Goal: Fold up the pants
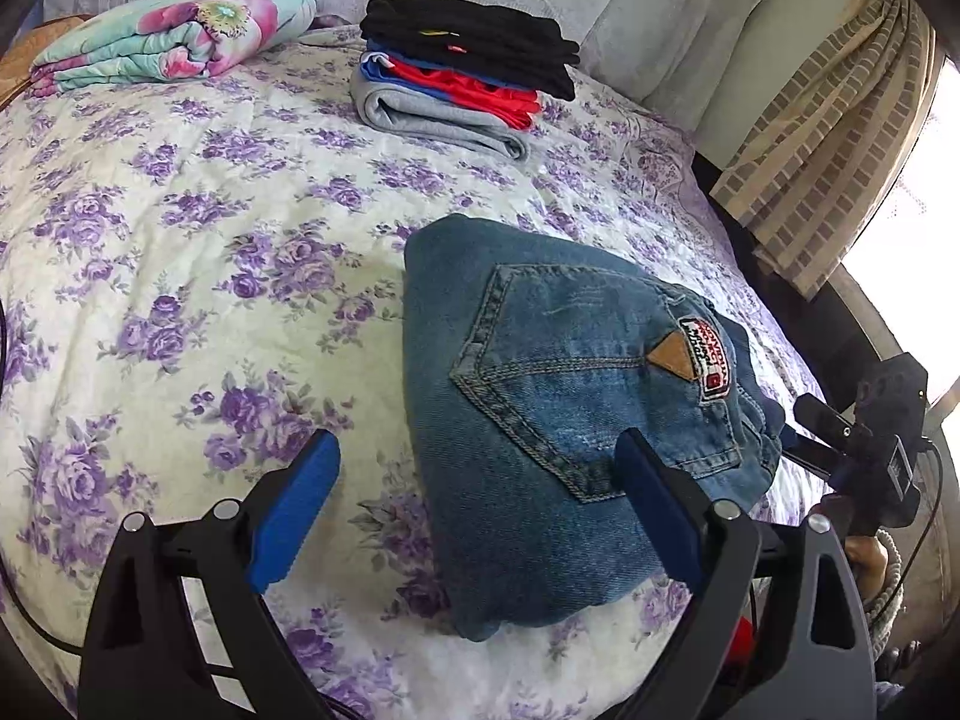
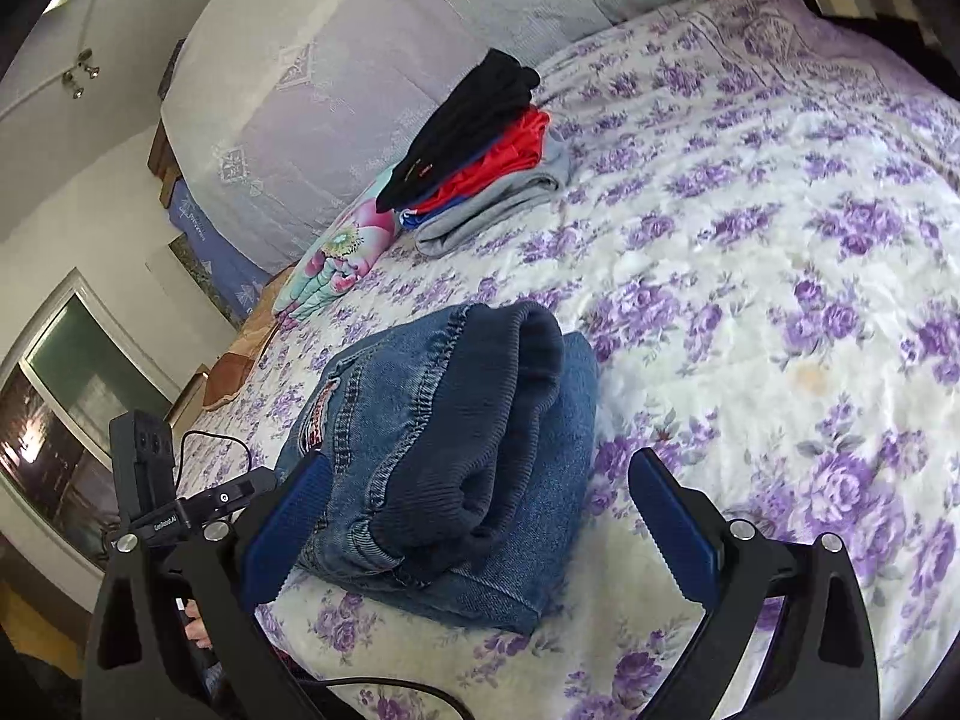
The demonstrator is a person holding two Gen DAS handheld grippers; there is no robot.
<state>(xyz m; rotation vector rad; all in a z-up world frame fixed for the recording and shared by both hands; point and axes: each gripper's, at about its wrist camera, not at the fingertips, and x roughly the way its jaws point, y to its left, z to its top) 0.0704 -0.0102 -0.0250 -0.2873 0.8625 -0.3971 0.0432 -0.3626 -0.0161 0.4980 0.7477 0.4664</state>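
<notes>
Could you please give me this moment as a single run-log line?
jeans: folded on bed | left hand-held gripper: open, empty | right hand-held gripper: open, straddling jeans | clothes stack: behind

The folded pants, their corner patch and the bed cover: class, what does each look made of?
Pants: blue denim, by the faded twill weave and tan stitching; the waistband looks like ribbed knit. Corner patch: tan, matte, probably leather or imitation. Bed cover: soft quilted fabric with printed purple flowers, likely cotton or polyester.
</notes>
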